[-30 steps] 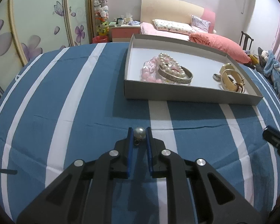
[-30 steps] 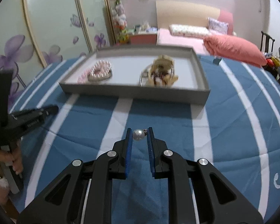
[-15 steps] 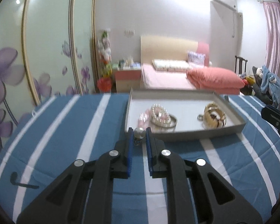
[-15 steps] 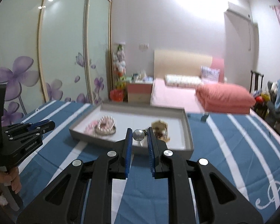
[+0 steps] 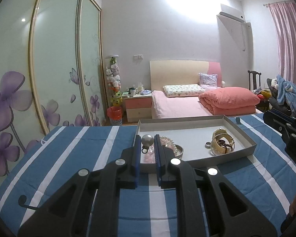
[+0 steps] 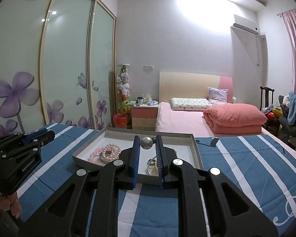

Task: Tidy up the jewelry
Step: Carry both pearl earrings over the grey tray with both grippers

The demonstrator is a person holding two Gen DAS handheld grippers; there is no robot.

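A: Left gripper (image 5: pixel 147 140) fingers?

B: Nearly closed, clamped on a grey pearl earring (image 5: pixel 147 139). The ball sat between the blue pads at the tips, with a small dark ring fitting hanging just below it. Right gripper (image 6: pixel 147 142) the same: narrow gap, pinching a second pearl earring (image 6: pixel 147 142), its stud pointing toward the right pad.

A: Any change against a second earlier?

B: Both grips unchanged, same pearls in the same spot between the pads. Both views had tipped up, though. Earlier they looked down on the striped blue cloth (image 5: pixel 73 154) with the tray ahead; now bed, wardrobe doors and wall filled the upper frame, and the tray sat lower, right behind the fingertips.

A: Where were the earrings relative to the tray?

B: Held in the air at the near edge of the grey tray (image 5: pixel 246 136), not touching it, one in each gripper.

A: How did the jewelry look?

B: Round, satin-grey pearls with a dull highlight. In the tray: a white pearl bracelet (image 6: pixel 110 151) over pink beads and a metal bangle on the left, cream bangles (image 5: pixel 223 145) with a small silver ring (image 5: pixel 207 144) beside them on the right.
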